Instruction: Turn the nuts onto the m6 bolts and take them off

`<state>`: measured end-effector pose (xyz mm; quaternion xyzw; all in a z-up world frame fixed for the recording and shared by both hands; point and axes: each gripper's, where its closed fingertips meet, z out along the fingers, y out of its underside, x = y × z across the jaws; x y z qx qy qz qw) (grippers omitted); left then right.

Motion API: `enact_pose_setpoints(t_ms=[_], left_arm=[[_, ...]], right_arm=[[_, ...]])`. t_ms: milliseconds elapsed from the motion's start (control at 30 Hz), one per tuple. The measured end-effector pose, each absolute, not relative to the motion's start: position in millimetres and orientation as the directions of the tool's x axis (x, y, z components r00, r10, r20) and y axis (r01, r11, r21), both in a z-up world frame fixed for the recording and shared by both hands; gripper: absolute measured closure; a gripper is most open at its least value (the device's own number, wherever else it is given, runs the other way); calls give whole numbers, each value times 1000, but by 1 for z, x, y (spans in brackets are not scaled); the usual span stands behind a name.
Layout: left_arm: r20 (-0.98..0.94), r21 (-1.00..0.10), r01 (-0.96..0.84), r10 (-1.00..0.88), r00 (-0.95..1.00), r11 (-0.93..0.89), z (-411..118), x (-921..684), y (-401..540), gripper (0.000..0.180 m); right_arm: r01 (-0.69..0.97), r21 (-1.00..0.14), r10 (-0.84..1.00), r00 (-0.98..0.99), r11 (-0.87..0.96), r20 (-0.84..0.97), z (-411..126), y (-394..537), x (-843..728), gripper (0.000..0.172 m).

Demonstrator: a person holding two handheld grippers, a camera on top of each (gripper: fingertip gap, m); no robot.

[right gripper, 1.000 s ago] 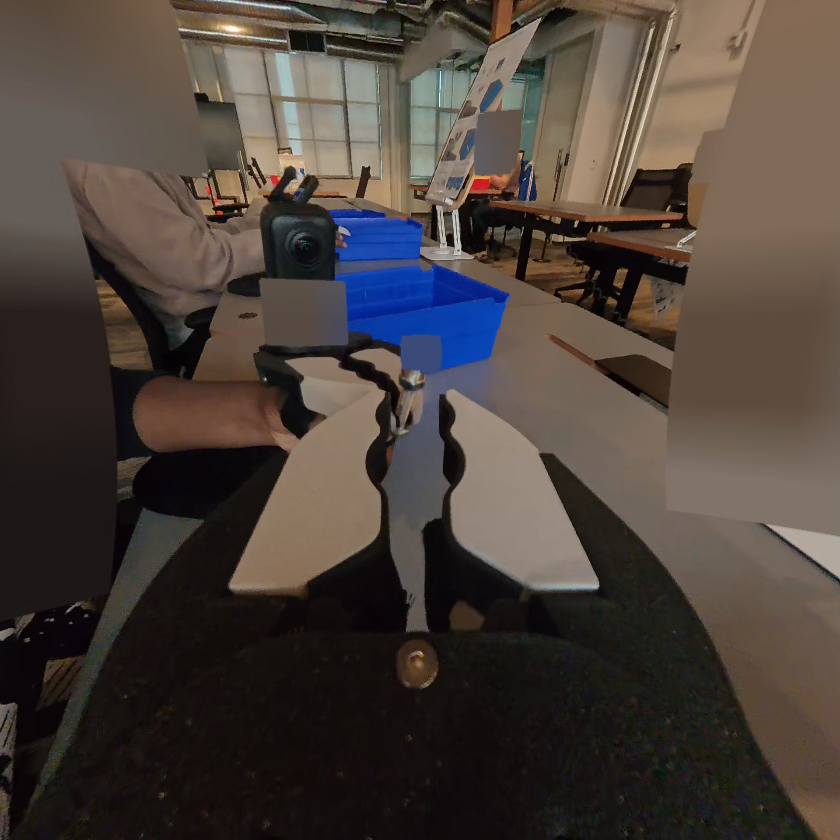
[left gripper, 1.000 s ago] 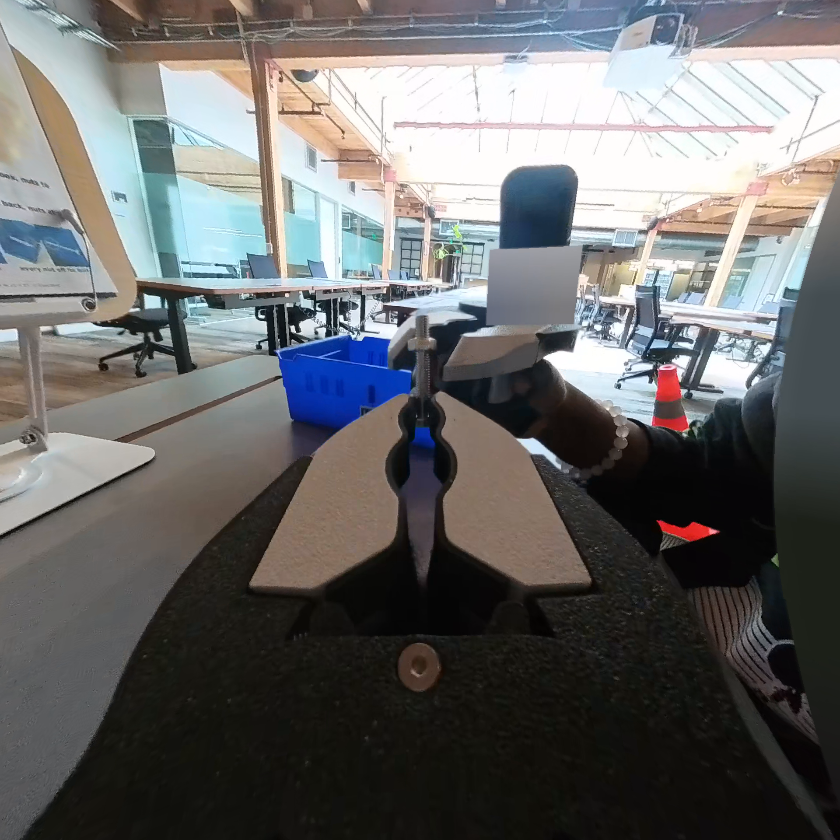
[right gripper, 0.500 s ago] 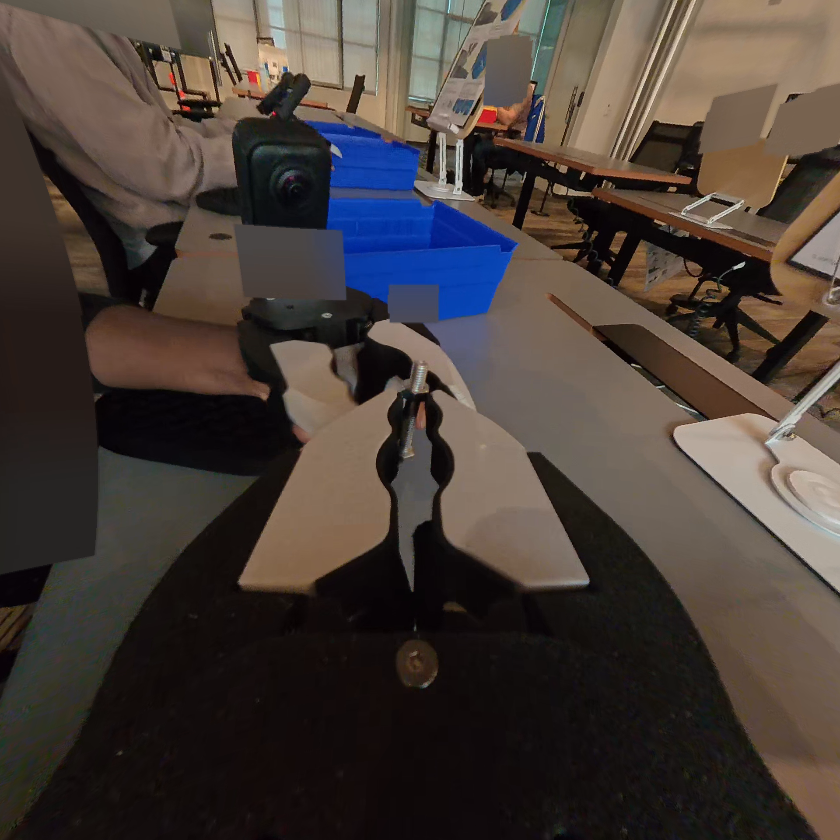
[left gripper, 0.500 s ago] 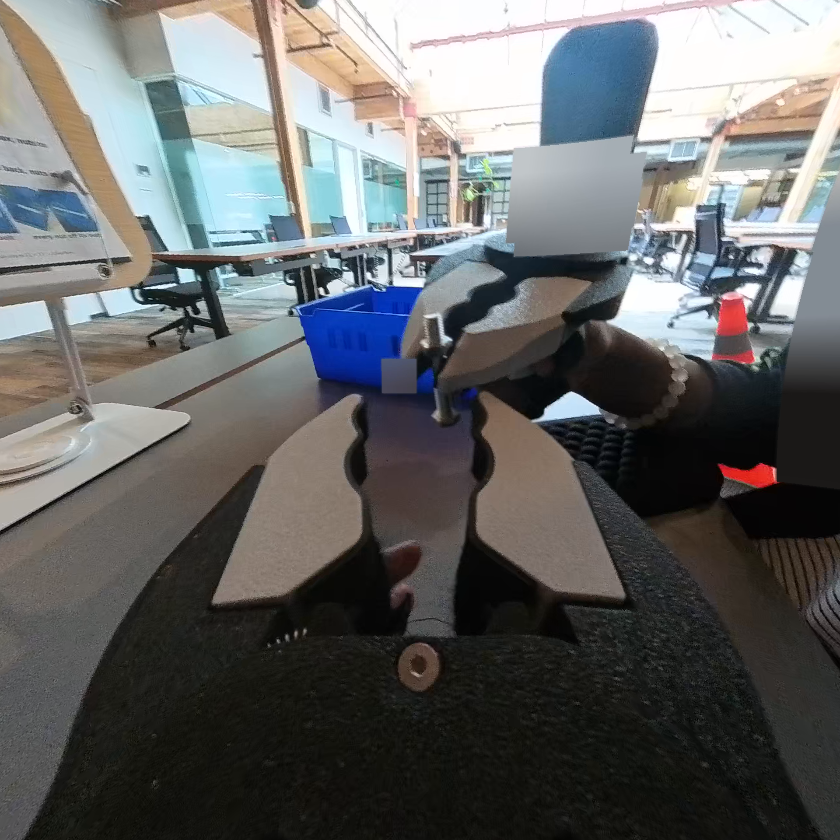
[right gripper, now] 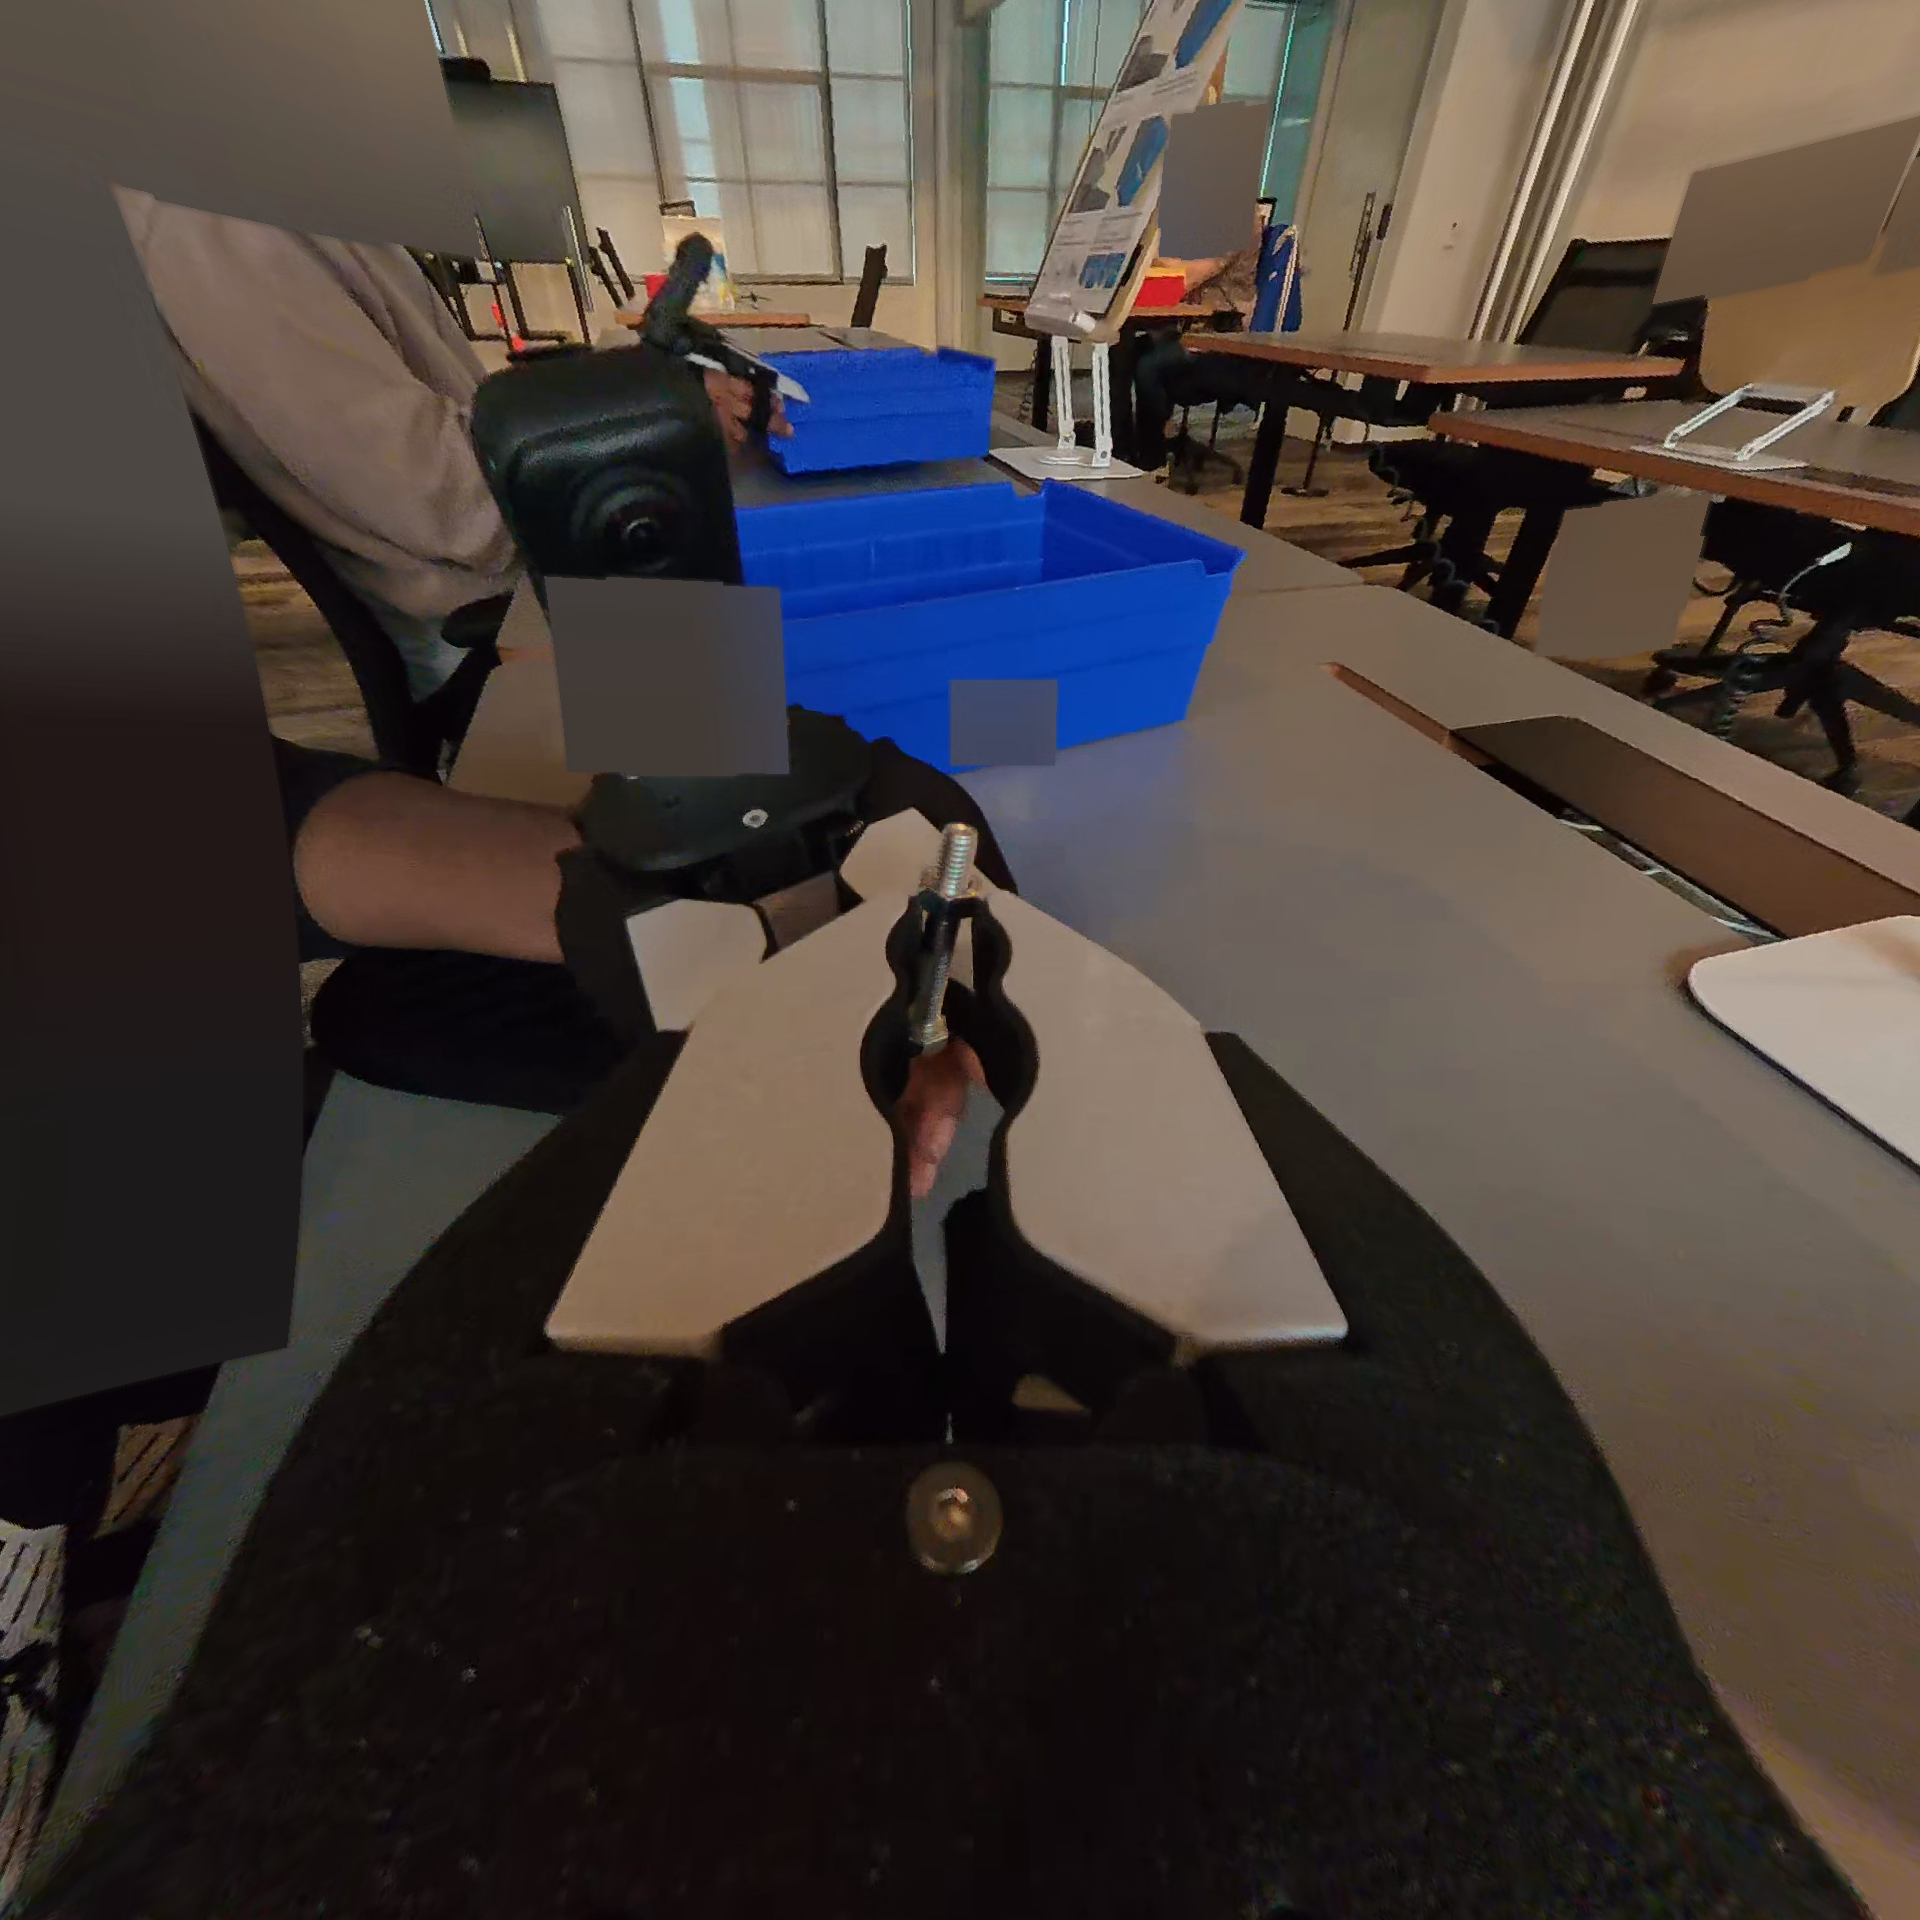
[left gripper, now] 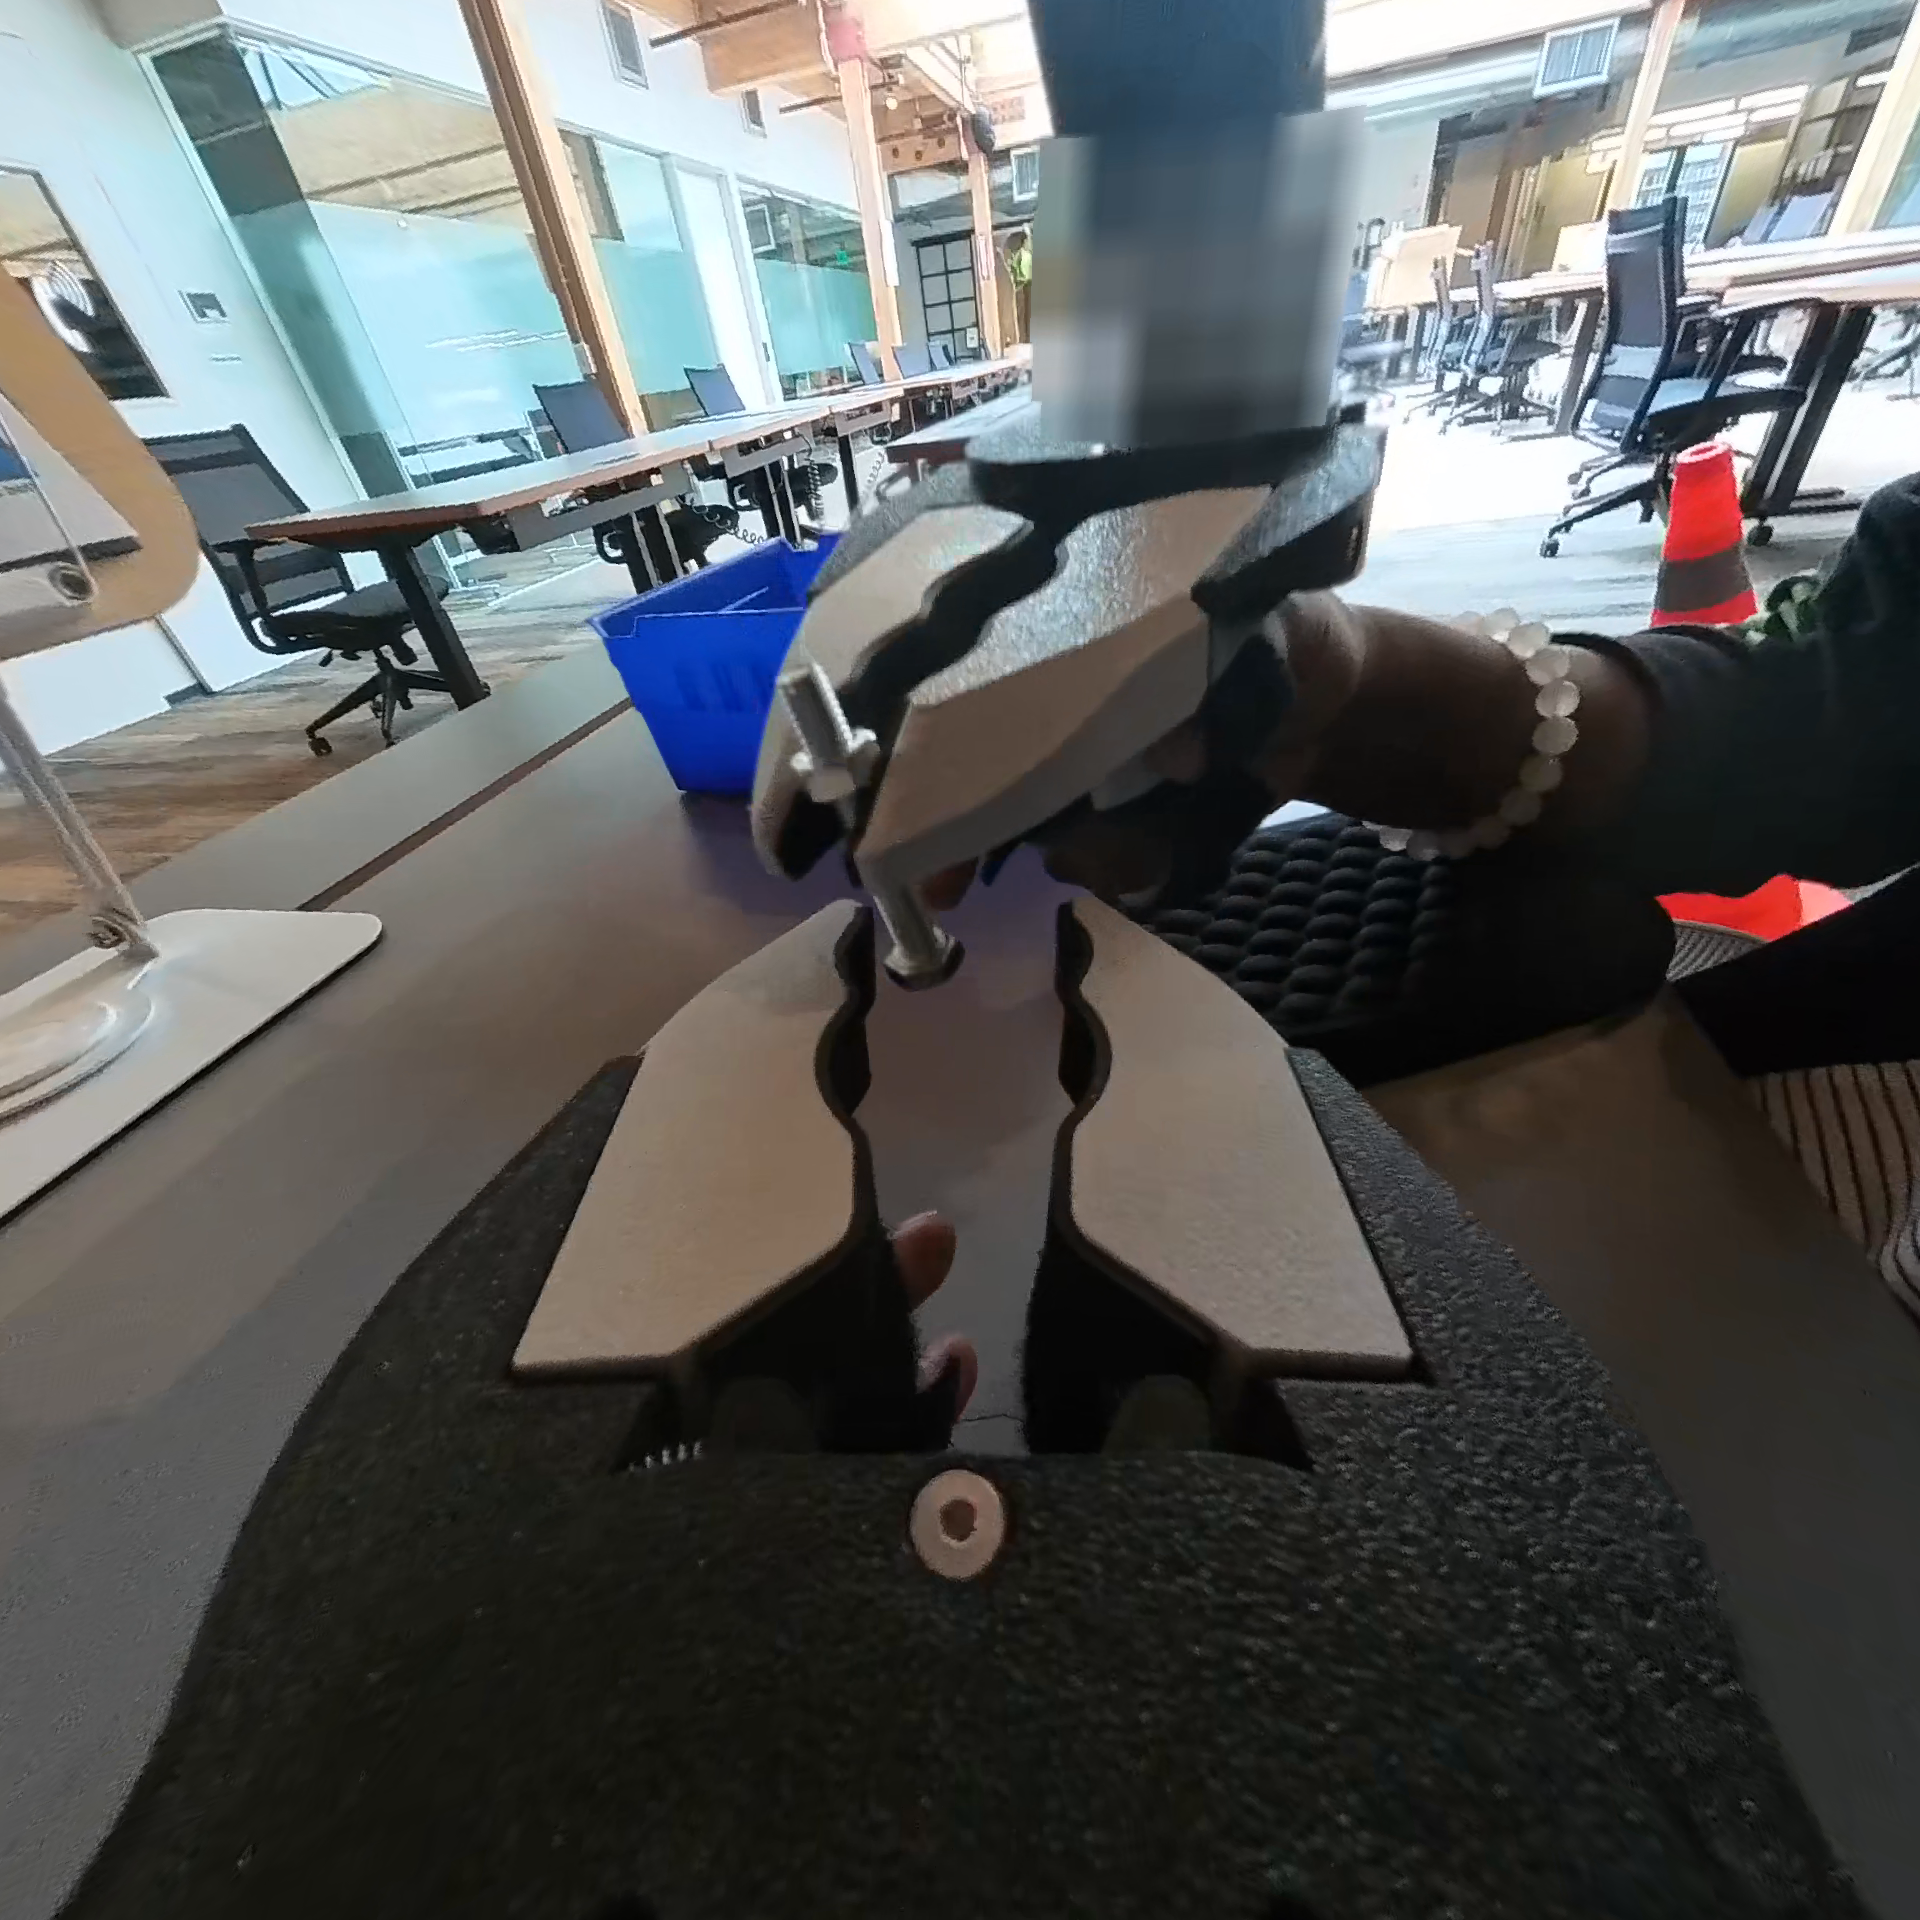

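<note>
My right gripper is clamped on the bolt: a silver threaded steel shank with a hex head, tilted slightly, head end toward me in the scalloped black notch between the fingers. A nut sits on the thread just past the fingertips; the threaded end pokes out above it. The fingers are flat, matte grey plates with wavy black inner edges, on a coarse black foam-textured body.

My left gripper stands open with nothing between the plates. The bolt's hex head hangs just over its left fingertip, and I can't tell if they touch. It has the same grey plates and pebbled black housing.

The surface is smooth, dark grey laminate. A blue ribbed plastic bin with straight walls stands on it beyond the grippers. A flat white stand base with rounded corners lies to the left.
</note>
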<state>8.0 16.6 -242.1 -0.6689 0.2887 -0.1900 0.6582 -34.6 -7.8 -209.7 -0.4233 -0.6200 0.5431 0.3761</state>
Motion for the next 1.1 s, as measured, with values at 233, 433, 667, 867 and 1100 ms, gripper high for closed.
enact_pose_setpoints(t_ms=[233,433,667,867,1100], left_arm=[[-93,-995,-96,-641,762,30,-237,7,16,164],[-59,-998,-59,-642,764,22,-234,3,16,175],[-71,-997,-73,-661,747,24,-234,4,12,177],[-98,-995,-68,-639,763,72,-233,4,13,177],[-96,-995,-62,-641,762,75,-236,4,13,177]], right_arm=[[96,-995,932,-364,38,1,-209,-9,-35,163],[75,-997,925,-380,34,3,-206,-12,-34,164],[64,-996,915,-402,61,30,-206,-16,-32,163],[66,-992,899,-431,112,73,-203,-16,-26,142],[32,-989,919,-375,147,124,-200,-11,-28,139]])
